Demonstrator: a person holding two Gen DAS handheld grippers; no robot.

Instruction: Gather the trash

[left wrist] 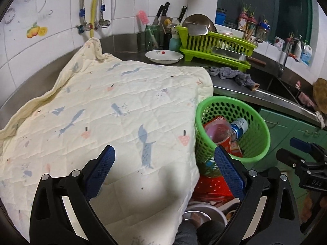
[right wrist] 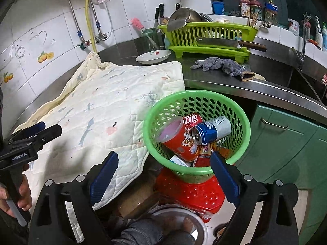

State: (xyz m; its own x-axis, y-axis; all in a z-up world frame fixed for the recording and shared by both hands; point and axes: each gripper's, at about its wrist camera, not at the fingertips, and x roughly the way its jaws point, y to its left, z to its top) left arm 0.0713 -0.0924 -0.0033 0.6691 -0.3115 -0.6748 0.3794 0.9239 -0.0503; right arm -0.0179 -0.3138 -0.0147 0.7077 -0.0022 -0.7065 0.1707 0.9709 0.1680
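Trash is already gathered in the green perforated basket (right wrist: 196, 110): a red printed paper cup (right wrist: 179, 138), a blue-and-white drink can (right wrist: 212, 130) lying across it, and cartons underneath. The basket is seated on a red plastic stool (right wrist: 194, 192), just beside the counter edge. The collection step is judged nearly or fully done; no loose trash can be made out on the quilted cloth (left wrist: 102, 112) or the steel counter (right wrist: 224, 81).

Left gripper (left wrist: 163, 161): jaws spread wide, nothing held, hanging over the cloth edge. Right gripper (right wrist: 163, 173): jaws likewise wide, empty, poised near the basket rim.

Next move is expected to be a scan for leftovers. A grey rag (left wrist: 235, 75) is seen on the counter; whether it counts as trash cannot be told.

Materials: thin rigid can, crushable cup, soft stitched cloth, slick plastic mesh.
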